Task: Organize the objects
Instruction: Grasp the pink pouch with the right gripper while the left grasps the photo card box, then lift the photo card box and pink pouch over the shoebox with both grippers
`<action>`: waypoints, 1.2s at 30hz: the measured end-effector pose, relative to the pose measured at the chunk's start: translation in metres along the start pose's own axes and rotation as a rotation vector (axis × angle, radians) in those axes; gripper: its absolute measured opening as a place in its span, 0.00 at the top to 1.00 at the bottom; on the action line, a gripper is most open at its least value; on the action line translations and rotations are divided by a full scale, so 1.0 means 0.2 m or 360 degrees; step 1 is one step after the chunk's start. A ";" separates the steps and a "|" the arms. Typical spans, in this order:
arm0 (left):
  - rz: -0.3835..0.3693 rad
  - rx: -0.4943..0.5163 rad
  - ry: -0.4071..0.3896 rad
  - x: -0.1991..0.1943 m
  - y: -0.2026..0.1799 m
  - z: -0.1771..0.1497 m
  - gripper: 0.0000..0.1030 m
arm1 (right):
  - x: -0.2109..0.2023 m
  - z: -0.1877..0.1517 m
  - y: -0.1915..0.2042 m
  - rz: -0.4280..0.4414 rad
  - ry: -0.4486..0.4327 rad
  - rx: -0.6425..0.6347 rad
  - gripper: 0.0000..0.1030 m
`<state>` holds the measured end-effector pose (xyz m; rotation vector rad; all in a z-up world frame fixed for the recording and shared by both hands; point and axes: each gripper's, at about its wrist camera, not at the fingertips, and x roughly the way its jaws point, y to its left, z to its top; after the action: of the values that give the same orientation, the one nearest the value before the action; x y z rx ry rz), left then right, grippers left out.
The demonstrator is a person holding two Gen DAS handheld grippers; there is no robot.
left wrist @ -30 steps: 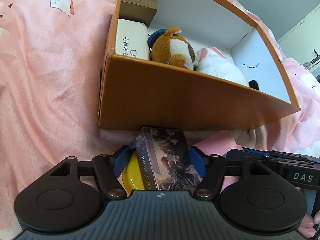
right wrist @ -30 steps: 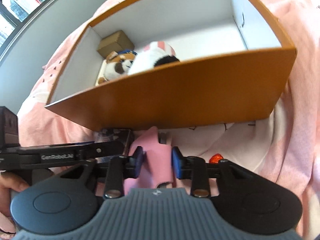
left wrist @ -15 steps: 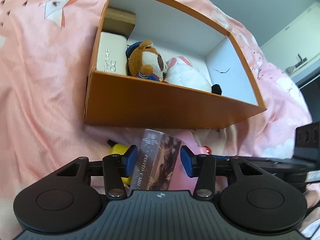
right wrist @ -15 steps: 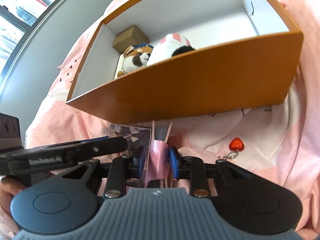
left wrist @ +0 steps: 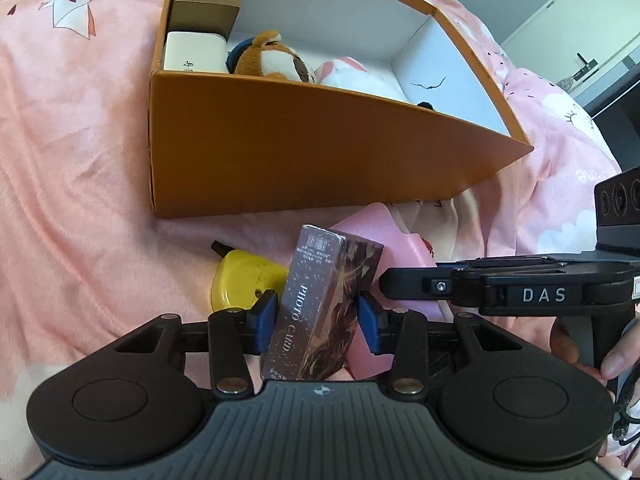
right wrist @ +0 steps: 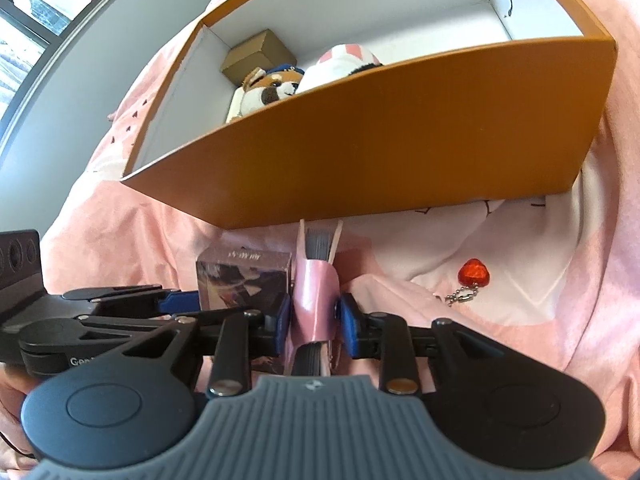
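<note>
Pink bed (left wrist: 72, 128), orange box (left wrist: 304, 148). My left tool (left wrist: 316, 314) closing on card box (left wrist: 320, 304); right tool (right wrist: 314, 314) grips pink notebook (right wrist: 316, 296).

pink bed cover (left wrist: 80, 168) with fox and cloud prints, open orange box (left wrist: 304, 152) resting on it, yellow toy (left wrist: 240, 280) lying just before the box, red heart keychain (right wrist: 474, 274) lying apart on a white patch
</note>
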<state>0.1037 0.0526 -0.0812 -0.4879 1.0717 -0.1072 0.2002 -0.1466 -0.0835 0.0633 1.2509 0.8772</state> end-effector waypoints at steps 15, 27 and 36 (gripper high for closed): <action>0.0034 -0.0024 -0.0111 -0.12 -0.06 -0.03 0.76 | -0.04 0.00 0.02 0.0007 -0.0059 0.0011 0.75; -0.0151 -0.0092 -0.0261 -0.31 -0.10 0.06 0.76 | -0.31 0.04 0.11 -0.0066 -0.0236 -0.0111 0.78; -0.0264 -0.0117 -0.0345 -0.42 -0.15 0.19 0.76 | -0.53 0.12 0.17 -0.0037 -0.0357 -0.0171 0.78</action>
<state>0.1001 0.0653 0.0157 -0.6402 0.8243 -0.1578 0.1967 -0.1777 0.0250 0.0599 0.9922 0.8900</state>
